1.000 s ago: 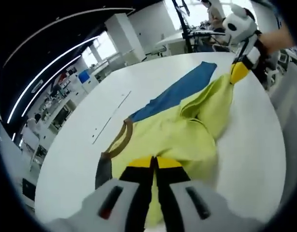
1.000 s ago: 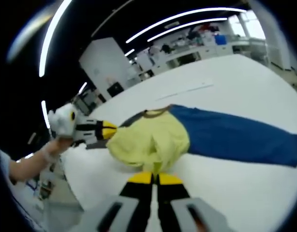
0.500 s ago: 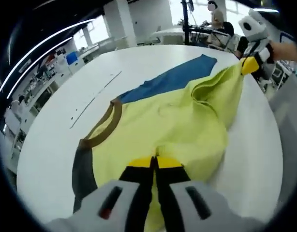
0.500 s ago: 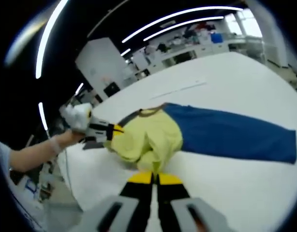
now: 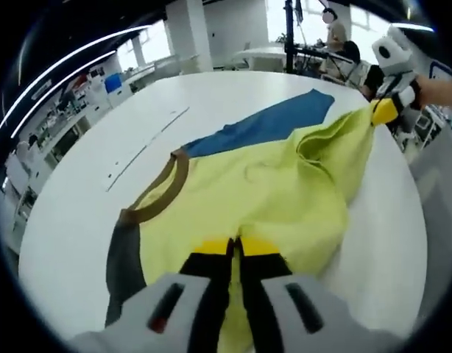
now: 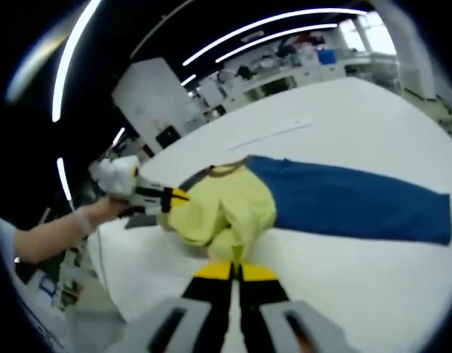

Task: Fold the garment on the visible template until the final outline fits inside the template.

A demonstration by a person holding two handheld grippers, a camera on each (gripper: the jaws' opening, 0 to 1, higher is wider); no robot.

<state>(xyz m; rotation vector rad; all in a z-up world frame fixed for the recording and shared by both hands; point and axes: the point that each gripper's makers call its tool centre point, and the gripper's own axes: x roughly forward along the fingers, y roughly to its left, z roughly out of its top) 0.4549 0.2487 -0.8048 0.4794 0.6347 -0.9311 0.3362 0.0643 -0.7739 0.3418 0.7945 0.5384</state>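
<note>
A: Since half a second back barely anything moved — yellow panel in the left gripper view a touch flatter, right view almost the same.
B: Biggest first?
A: White table, round-looking, runs out to every edge. Garment lies on it: yellow body, blue part flat toward 3 o'clock in the right gripper view, brown collar at 9 o'clock of the yellow.
B: Tongs?
A: Left tongs at 6 o'clock, yellow tips together, clamped on the garment's yellow cloth. Right tongs also closed on the yellow cloth, bunched and lifted above them.
B: Seen from the other side?
A: Right tongs at 1 o'clock in the left view, pinching a yellow corner; left tongs at 9 o'clock in the right view, a gloved hand holding them.
B: Template?
A: Thin line on the table at 10 o'clock, apart from the garment.
</note>
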